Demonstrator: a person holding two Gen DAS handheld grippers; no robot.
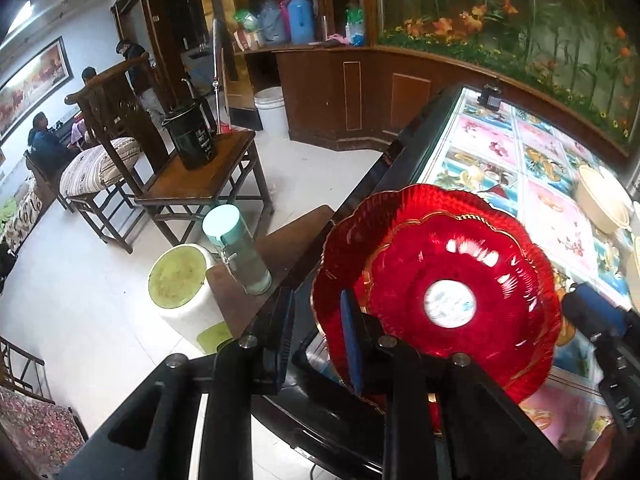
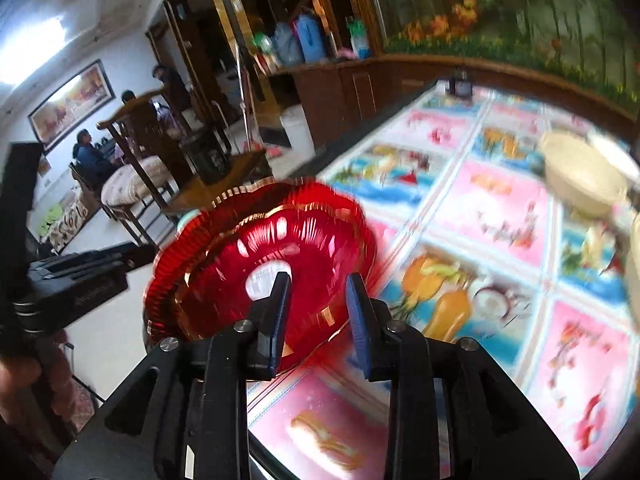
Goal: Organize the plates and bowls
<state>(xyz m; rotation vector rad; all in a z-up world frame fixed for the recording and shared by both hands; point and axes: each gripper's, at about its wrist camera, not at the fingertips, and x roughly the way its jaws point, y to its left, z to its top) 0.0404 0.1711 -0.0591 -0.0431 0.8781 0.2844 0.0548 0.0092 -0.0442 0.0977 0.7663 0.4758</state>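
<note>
Red plates [image 1: 448,276], stacked, round, open side up, near bench [image 1: 504,152] edge. Left tool [image 1: 316,338] spread apart around the rim. Right tool [image 2: 318,320] apart too, over the near rim.

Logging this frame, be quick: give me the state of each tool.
Left tool: open, its fingers either side of the red plates' rim, not clamped.
Right tool: open, empty, fingers over the plates' near edge.

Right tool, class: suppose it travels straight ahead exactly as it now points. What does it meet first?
Most likely the red plates. The right tool is open, with the near rim of the stacked pair lying between its fingers. The view is blurred, so depth is uncertain; contact cannot be confirmed.
</note>
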